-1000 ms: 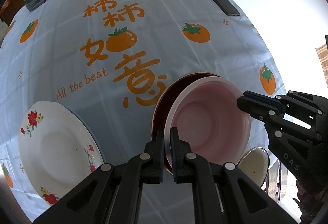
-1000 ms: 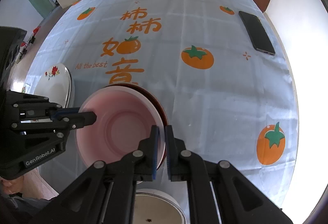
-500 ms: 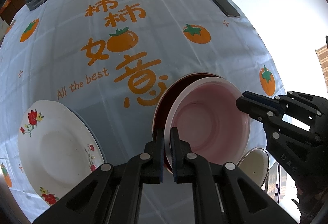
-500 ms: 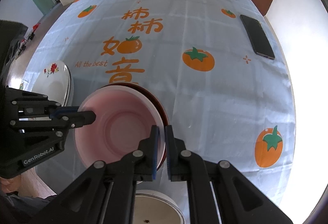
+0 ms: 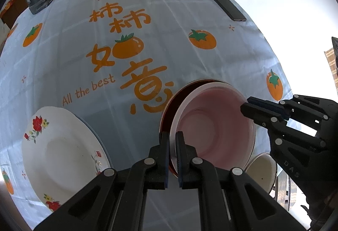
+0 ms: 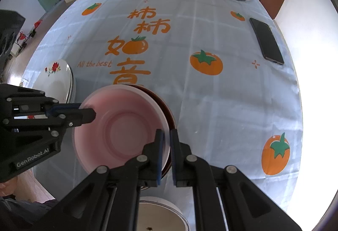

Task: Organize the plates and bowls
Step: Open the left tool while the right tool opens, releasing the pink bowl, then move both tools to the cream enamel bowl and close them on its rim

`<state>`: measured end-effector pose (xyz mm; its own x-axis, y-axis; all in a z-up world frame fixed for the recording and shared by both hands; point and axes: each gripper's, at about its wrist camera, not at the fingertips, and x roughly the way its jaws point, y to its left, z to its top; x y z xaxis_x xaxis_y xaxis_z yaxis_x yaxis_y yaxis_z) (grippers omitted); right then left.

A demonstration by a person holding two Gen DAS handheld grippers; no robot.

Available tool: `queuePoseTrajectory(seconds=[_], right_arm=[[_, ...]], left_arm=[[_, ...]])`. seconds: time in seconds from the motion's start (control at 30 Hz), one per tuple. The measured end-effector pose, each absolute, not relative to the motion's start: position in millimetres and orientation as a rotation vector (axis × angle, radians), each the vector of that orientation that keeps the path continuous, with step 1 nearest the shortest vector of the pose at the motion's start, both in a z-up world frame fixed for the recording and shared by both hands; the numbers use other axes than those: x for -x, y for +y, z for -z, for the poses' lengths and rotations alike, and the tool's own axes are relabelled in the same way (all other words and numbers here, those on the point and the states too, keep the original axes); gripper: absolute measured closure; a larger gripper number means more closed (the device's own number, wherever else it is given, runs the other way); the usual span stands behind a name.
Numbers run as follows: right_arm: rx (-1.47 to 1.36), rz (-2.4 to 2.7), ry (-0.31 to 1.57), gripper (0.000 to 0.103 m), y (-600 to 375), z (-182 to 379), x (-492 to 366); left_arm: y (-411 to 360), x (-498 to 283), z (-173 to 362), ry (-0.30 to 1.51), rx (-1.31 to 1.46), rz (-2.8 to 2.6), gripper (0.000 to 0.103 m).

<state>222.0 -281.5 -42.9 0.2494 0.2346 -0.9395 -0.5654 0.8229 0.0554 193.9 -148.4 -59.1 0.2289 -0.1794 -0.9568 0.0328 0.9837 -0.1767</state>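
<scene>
The step in hand looks like stacking: both grippers grip one pink bowl (image 5: 213, 125) by opposite sides of its rim, over a dark red bowl (image 5: 169, 106) on the tablecloth (image 5: 169, 44); whether the pink bowl already rests in the red one or hangs just above it I cannot tell. Going left to right in the left wrist view: a flowered plate (image 5: 61, 152) lies at the near left edge, empty, well apart from the bowls; the left gripper (image 5: 172, 146) has its fingers clamped together on the pink bowl's near rim; the pink bowl sits a little off-centre, so the red one shows as a crescent on its left; nothing is in the pink bowl; the right gripper (image 5: 246, 107) pinches the far rim, its fingers closed on it, as the right wrist view (image 6: 165, 142) confirms; a small white bowl (image 5: 262, 169) stands just beside the pair, near the table's edge, apparently empty bar a dark speck. The next move, I judge, calls for seating the pink bowl level and centred, then opening both grips together so it does not tip.
</scene>
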Motion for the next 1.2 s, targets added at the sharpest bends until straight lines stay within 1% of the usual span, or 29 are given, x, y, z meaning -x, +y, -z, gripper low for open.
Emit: queuePoseTrajectory(seconds=[0.37,0.43,0.47,0.5,0.57,0.77,0.83,0.87,0.9,1.2], right_arm=[[0.337,-0.545,1.181,0.095,-283,44,-222],[0.334,-0.541,1.177,0.095,-285,45,-222],[0.334,-0.536,1.176,0.095,-284,45,-222],[0.333,-0.531,1.175,0.093,-285,45,-222],[0.329,-0.519,1.188,0.086,-286,47,-223],[0.308,-0.513,1.171,0.077,-292,41,-216],[0.29,-0.521,1.152,0.07,-293,34,-214],[0.288,-0.524,1.147,0.065,-293,32,-213],[0.29,-0.525,1.138,0.062,-293,29,-212],[0.272,-0.509,1.122,0.058,-306,18,-195]], left_arm=[[-153,-188,50,1.292,0.063,0.123,0.094],[-155,-188,49,1.284,0.038,0.116,0.082],[-153,-188,49,1.286,0.041,0.11,0.068],[-151,-187,49,1.281,0.044,0.099,0.055],[-148,-186,50,1.27,0.041,0.079,0.043],[-150,-183,55,1.284,0.03,0.076,0.043],[-150,-182,53,1.28,0.033,0.073,0.043],[-150,-182,52,1.277,0.033,0.073,0.043],[-150,-181,50,1.274,0.031,0.071,0.043],[-143,-171,40,1.265,0.045,0.05,0.043]])
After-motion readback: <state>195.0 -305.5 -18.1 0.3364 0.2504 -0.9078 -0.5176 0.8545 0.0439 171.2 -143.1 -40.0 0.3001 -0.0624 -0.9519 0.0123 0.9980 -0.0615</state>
